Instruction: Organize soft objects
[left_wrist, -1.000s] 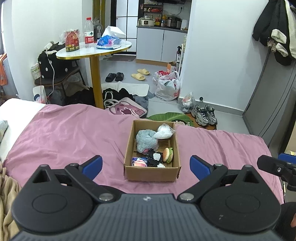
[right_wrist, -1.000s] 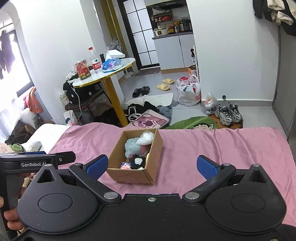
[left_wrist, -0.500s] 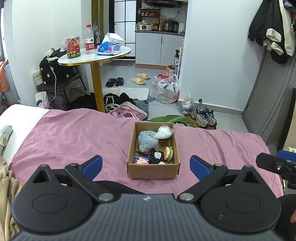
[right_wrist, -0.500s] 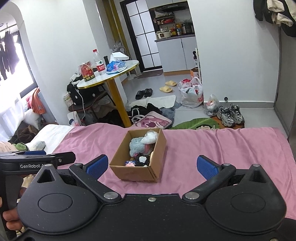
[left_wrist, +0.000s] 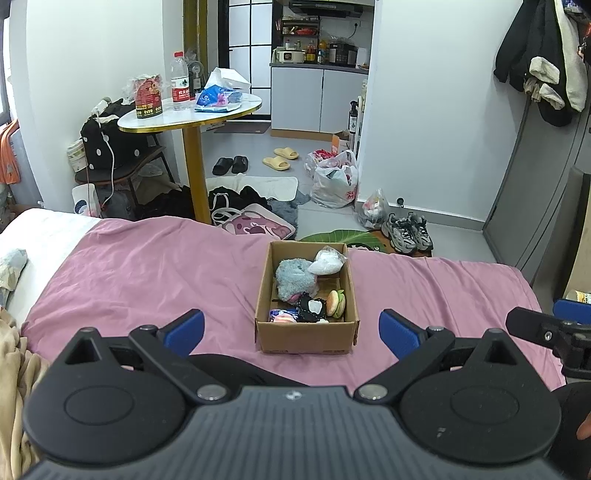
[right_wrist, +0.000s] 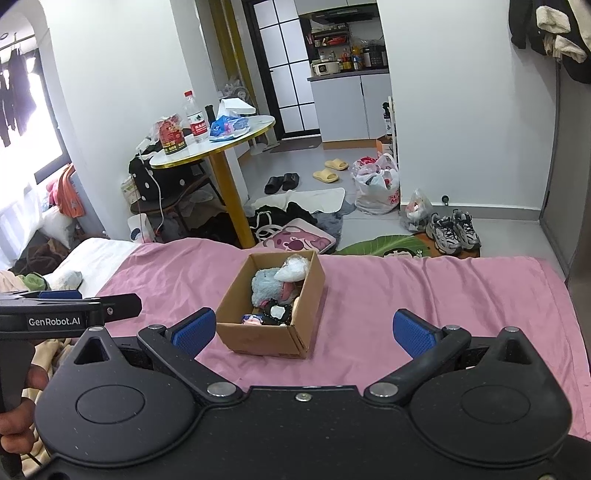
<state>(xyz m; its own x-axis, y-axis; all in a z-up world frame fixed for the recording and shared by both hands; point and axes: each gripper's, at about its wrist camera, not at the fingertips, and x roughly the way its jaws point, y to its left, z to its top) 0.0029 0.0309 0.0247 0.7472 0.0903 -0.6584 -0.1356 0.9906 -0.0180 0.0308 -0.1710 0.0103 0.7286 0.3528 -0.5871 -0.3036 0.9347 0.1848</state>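
Both pairs of jaws are spread wide and nothing is held in either. The left gripper (left_wrist: 291, 328) and the right gripper (right_wrist: 304, 328) are kept above the near edge of the bed (left_wrist: 147, 266), well apart from the box (left_wrist: 306, 336), which is framed between the blue pads (left_wrist: 184, 326) of each. Such a stand-off pose is judged to suit a task that is finished or paused, since no soft thing is seen lying loose on the pink cover.

The box is set open-topped near the middle of the bed, probably so that it can be reached from above by either gripper. The soft things are gathered inside it. One blue-grey plush (left_wrist: 295, 278) is lodged at the far left, and one white pouch (left_wrist: 327, 256) is leaned against the far right corner, partly over the plush. One burger toy (left_wrist: 336, 302) is stood on edge against the right wall, one black piece (left_wrist: 312, 308) with a white patch is wedged beside it, and one pink-and-blue item (left_wrist: 282, 315) is pressed against the near wall. Five things are thus counted, though more may be hidden beneath. One box and two grippers are in view.
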